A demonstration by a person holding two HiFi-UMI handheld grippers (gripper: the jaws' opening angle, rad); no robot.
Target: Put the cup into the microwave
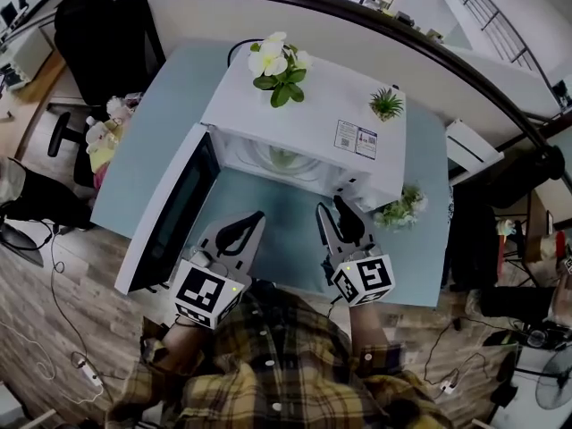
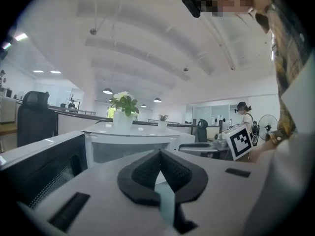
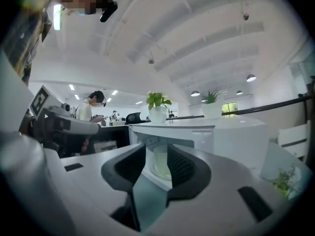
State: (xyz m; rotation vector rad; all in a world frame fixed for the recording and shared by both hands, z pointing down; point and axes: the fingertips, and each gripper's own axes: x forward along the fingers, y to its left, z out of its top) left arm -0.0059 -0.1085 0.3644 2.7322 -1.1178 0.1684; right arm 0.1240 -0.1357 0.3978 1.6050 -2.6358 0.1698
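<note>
White microwave (image 1: 304, 114) is sitting on the blue-grey tabletop (image 1: 424, 177) straight ahead of both grippers. Its door (image 1: 179, 211) is hanging open just left of the left gripper (image 2: 160, 152). The pale translucent cup (image 3: 161, 159) is standing upright inside the cavity, beyond the right gripper (image 3: 156, 149) tips and lining up with the gap between them.

Right gripper: jaws standing apart, nothing between the pads, not touching the cup. Left gripper: jaws meeting at the tips, holding nothing. Both are hovering side by side over the tabletop in front of the opening, pointing into it.

White flowers (image 1: 279, 65) and a small green plant (image 1: 386, 104) are sitting on the microwave top, beyond both grippers.
</note>
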